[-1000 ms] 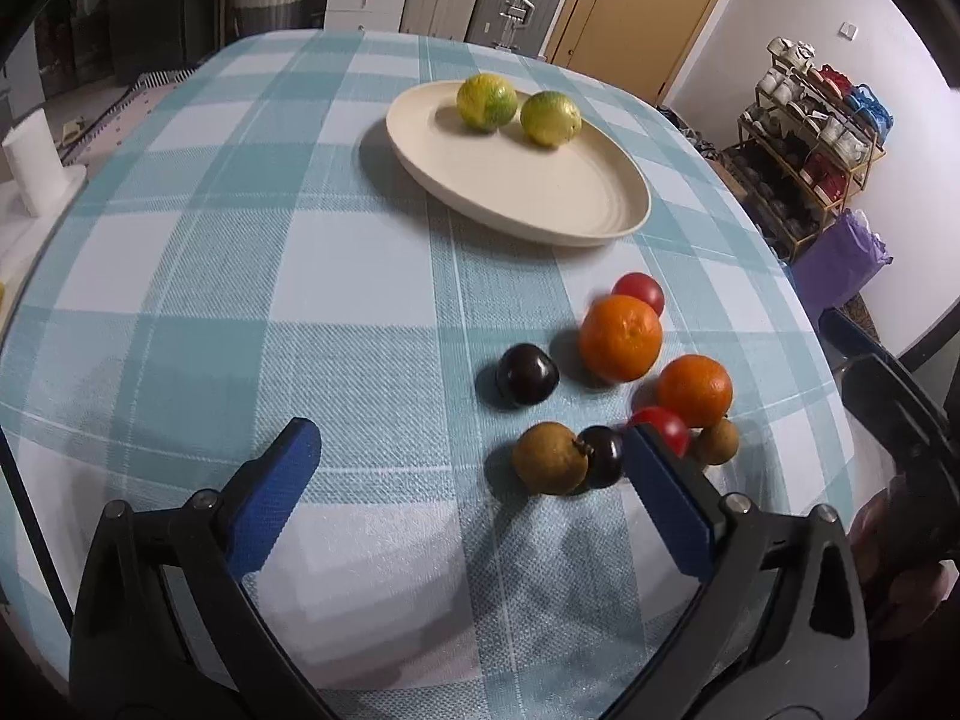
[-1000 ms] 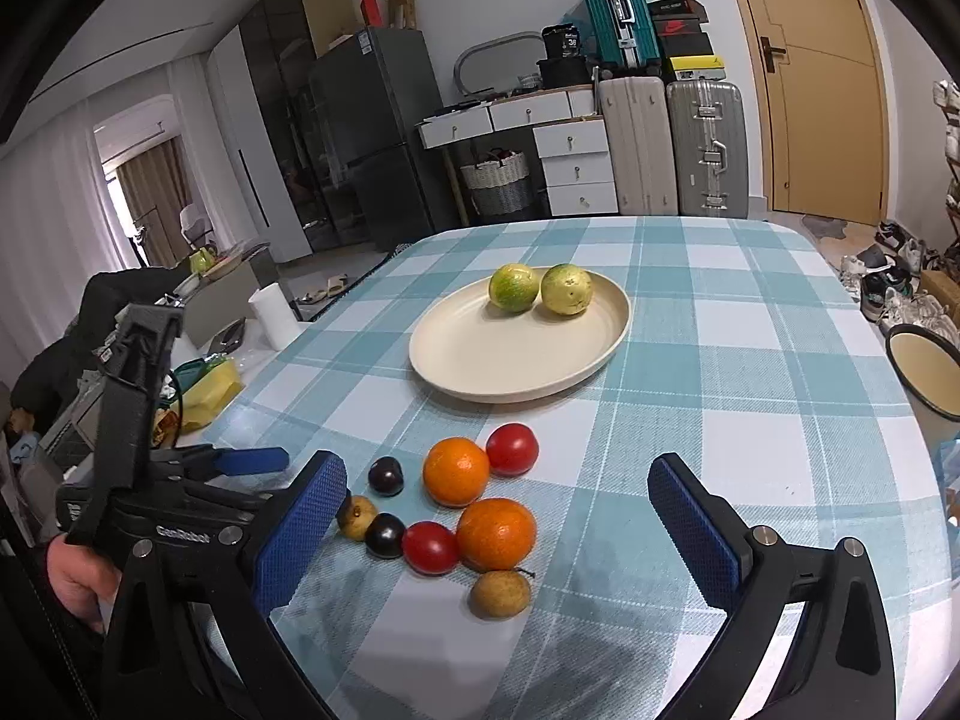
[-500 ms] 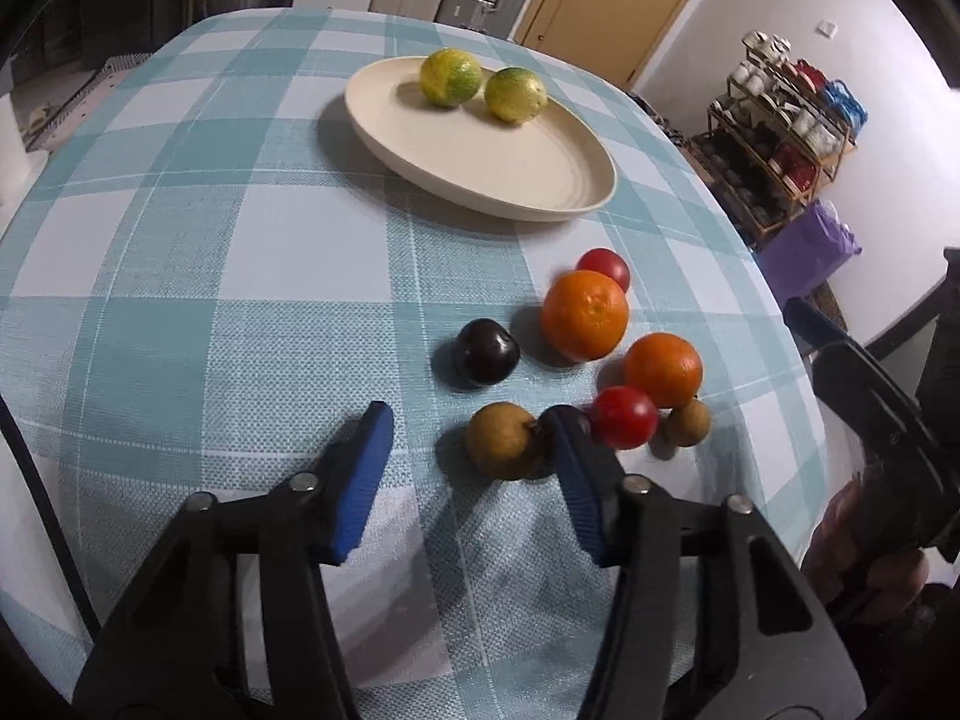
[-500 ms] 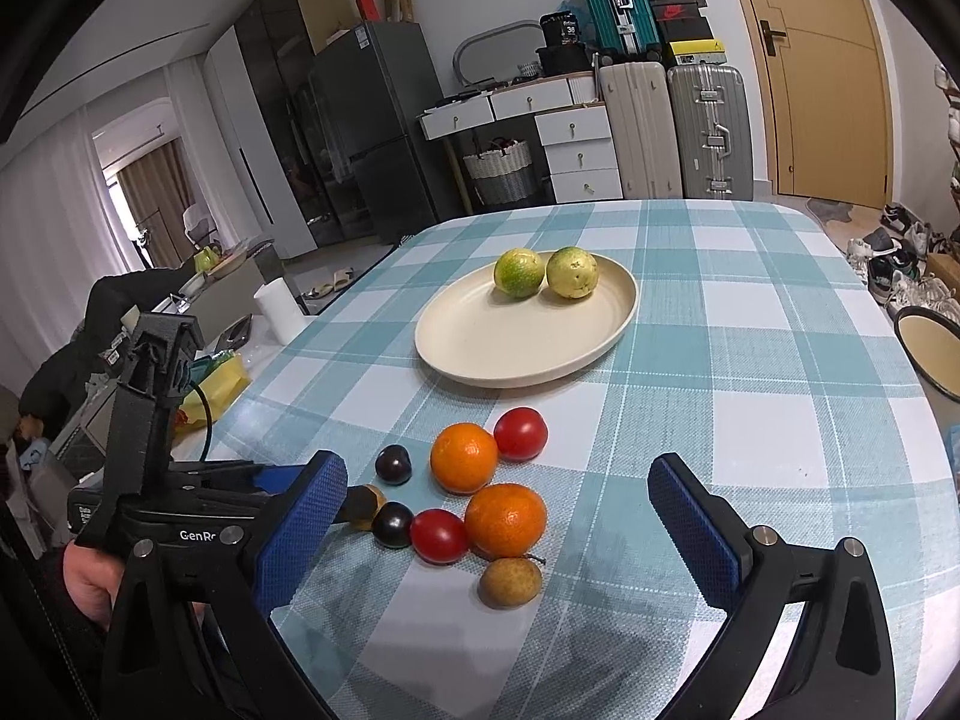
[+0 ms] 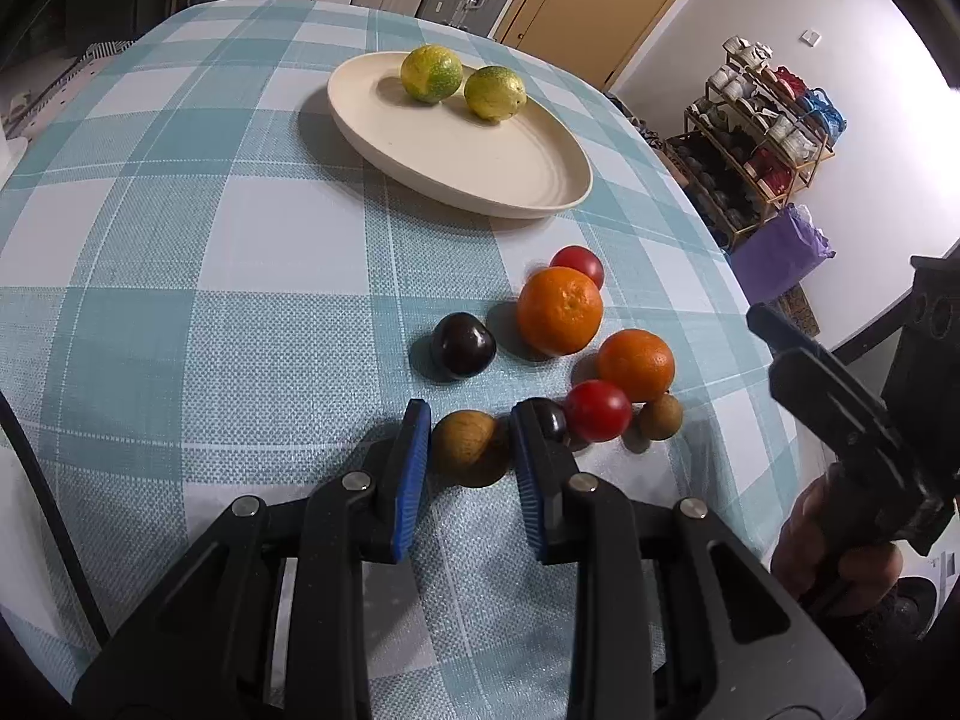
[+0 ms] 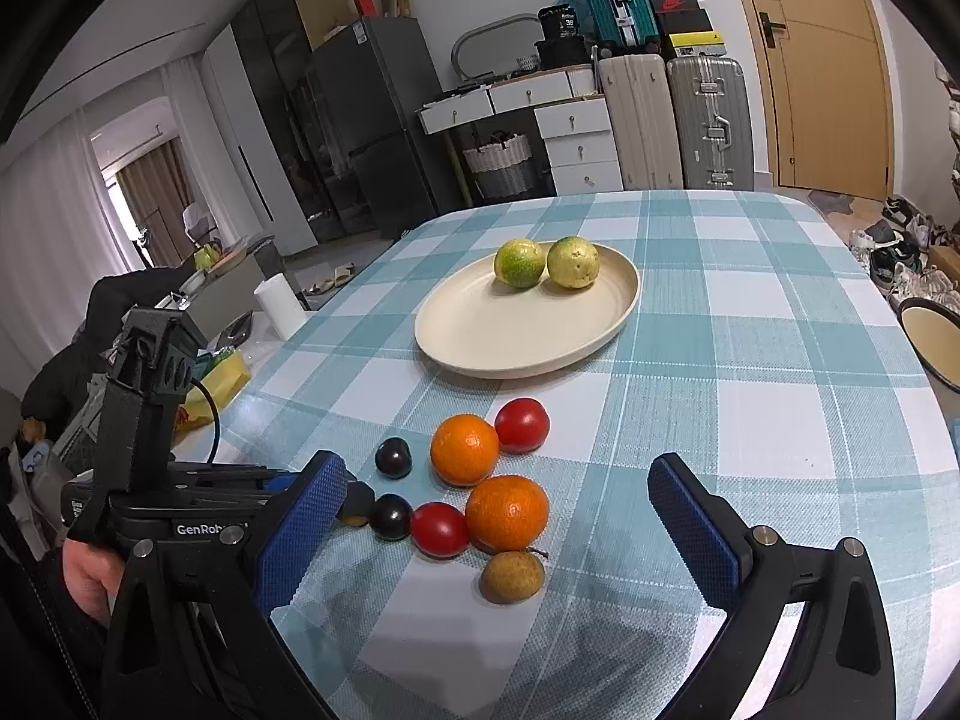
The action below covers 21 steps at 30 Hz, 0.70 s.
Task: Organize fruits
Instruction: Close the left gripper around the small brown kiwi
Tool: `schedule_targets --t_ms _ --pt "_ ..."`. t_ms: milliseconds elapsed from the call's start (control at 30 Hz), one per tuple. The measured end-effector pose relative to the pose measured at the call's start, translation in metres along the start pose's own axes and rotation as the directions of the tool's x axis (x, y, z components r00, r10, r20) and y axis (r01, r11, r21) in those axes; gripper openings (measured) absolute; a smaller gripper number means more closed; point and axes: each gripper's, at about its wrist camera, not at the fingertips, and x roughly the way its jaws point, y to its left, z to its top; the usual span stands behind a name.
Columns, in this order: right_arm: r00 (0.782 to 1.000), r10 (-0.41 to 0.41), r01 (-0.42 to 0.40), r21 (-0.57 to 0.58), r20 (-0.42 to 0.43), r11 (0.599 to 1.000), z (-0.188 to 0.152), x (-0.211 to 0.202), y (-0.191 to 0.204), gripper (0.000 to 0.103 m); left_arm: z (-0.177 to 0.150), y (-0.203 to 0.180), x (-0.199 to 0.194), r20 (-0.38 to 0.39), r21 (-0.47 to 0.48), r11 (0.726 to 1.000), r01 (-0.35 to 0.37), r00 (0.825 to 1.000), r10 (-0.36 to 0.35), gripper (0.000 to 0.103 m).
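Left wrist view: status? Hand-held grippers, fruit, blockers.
Left hand-held gripper closed around brown fruit, still on the tablecloth. Right hand-held gripper open, empty. Dark plum touching the right finger; plate holds two green citrus.

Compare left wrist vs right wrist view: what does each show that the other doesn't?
Left wrist only: the left gripper closed around the brown fruit, blue pads on both its sides, and a shelf rack by the wall.

Right wrist only: the right gripper open above the table, holding nothing, a fridge, suitcases and a second dish at the table's right edge.

Both: the cream plate with two green-yellow citrus, two oranges, two red fruits, dark plums and a small brown fruit on the checked cloth.
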Motion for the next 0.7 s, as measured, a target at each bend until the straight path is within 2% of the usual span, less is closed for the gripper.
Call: schedule_targets --t_ms 633,700 --pt "0.996 0.016 -0.012 0.039 -0.085 0.999 -0.035 0.008 -0.009 0.102 0.007 0.009 -0.020 0.046 -0.009 1.000 0.002 0.999 -0.001 0.024" --pt "0.995 0.021 -0.017 0.048 -0.093 0.999 -0.038 0.010 -0.010 0.098 0.007 0.009 -0.021 0.050 -0.012 1.000 0.002 0.999 -0.002 0.024"
